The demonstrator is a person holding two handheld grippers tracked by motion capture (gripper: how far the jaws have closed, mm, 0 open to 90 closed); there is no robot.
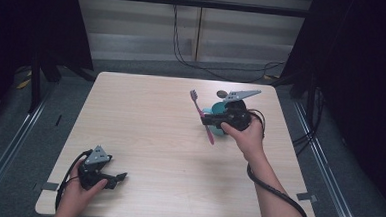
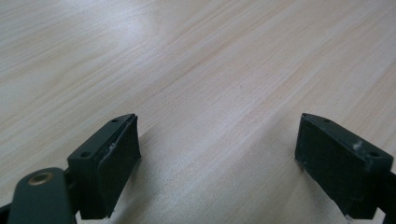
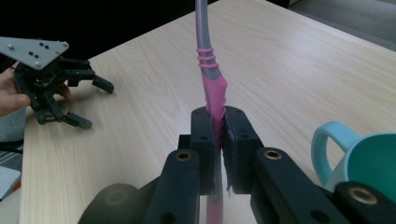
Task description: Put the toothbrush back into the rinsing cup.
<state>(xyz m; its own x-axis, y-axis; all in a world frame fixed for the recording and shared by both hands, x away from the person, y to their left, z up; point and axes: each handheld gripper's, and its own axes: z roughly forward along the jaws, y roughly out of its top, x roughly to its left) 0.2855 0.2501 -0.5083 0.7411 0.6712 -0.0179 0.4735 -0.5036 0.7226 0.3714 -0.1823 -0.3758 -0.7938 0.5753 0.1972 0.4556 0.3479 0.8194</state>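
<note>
Right gripper point(image 1: 206, 120) clamped on a pink toothbrush point(image 1: 201, 115), jaws pressed tight on the handle about midway; in the right gripper view the pads point(image 3: 205, 140) pinch the pink grip point(image 3: 214, 95), which turns grey above some raised pink rings and runs out of the top of the picture. From above, the brush is held off the table, tilted, bristle head point(image 1: 193, 94) up and away from the person, the lower end pointing back toward the person. A teal mug point(image 1: 218, 111) sits just behind and beside the gripper, toward the far right part of the table point(image 1: 144, 136); its handle point(image 3: 327, 149) shows close to the right of the jaws. A small dark round thing point(image 1: 222, 94) lies on the table beyond the mug, too small to tell. Left gripper point(image 1: 119, 177) rests at the near left corner, jaws spread wide, nothing between them, bare light wood below. No brand, label or writing readable on brush, mug or grippers.
</note>
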